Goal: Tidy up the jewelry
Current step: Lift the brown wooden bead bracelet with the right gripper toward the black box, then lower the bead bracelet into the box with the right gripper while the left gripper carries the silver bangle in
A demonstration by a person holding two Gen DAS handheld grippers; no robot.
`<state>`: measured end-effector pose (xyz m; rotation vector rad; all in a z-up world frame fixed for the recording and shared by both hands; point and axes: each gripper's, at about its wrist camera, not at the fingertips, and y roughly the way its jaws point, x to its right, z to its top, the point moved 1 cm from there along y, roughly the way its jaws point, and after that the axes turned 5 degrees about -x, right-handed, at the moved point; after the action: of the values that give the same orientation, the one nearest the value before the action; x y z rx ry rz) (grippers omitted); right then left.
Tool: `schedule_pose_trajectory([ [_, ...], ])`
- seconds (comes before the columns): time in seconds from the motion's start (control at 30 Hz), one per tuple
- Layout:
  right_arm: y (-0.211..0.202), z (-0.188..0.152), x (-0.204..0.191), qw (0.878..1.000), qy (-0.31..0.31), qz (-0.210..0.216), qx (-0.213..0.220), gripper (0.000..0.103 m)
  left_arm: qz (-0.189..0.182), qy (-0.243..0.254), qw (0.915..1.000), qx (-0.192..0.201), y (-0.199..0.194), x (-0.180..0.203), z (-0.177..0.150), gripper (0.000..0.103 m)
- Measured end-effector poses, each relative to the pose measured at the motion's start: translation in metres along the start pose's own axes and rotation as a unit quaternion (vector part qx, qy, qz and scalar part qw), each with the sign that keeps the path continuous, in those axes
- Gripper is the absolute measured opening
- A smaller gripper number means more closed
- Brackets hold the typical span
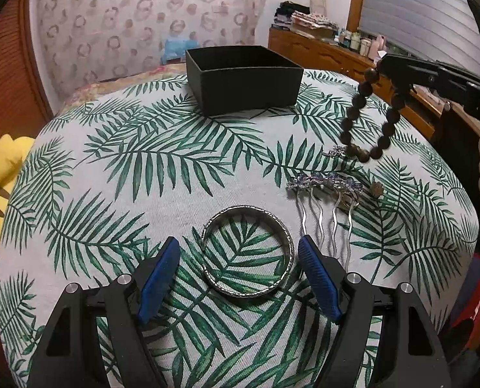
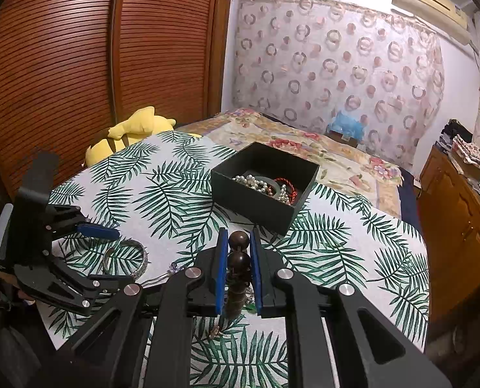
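Observation:
My right gripper (image 2: 238, 242) is shut on a dark wooden bead bracelet (image 2: 239, 260), which hangs from it above the table (image 1: 367, 119). My left gripper (image 1: 240, 249) is open, its blue pads on either side of a silver bangle (image 1: 248, 250) that lies on the leaf-print cloth (image 1: 142, 168). The bangle also shows in the right wrist view (image 2: 126, 258). A black box (image 1: 244, 79) stands at the far side; in the right wrist view it (image 2: 256, 207) holds pearls and a red cord. A silver hair comb (image 1: 325, 200) with blue stones lies right of the bangle.
A small brooch (image 1: 335, 152) and a small brown piece (image 1: 376, 189) lie near the comb. A yellow plush toy (image 2: 133, 129) sits at the table's left edge. A bed (image 2: 304, 148) lies behind the table, a wooden dresser (image 2: 460, 220) to the right.

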<state>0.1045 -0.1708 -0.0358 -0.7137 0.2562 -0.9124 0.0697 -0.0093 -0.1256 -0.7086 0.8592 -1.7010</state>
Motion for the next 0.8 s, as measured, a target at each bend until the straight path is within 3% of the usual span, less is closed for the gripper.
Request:
schedule_pose_trajectory([
  [0.1,0.0,0.0,0.0,1.0,0.0,0.0,0.001,0.015,0.006,0.006,1.0,0.002,0.001,0.0,0.001,0.069],
  [0.17,0.0,0.0,0.0,1.0,0.0,0.0,0.0,0.015,0.009,0.014,0.9998,0.006,0.0,0.001,0.0,0.055],
  [0.47,-0.002,0.008,0.009,1.0,0.003,-0.002,0.006,0.015,0.0,0.004,0.9997,0.023,-0.008,-0.007,0.01,0.055],
  [0.8,0.006,0.051,0.035,1.0,0.011,-0.009,0.022,0.015,-0.002,0.01,0.9983,0.057,-0.021,-0.011,0.051,0.055],
])
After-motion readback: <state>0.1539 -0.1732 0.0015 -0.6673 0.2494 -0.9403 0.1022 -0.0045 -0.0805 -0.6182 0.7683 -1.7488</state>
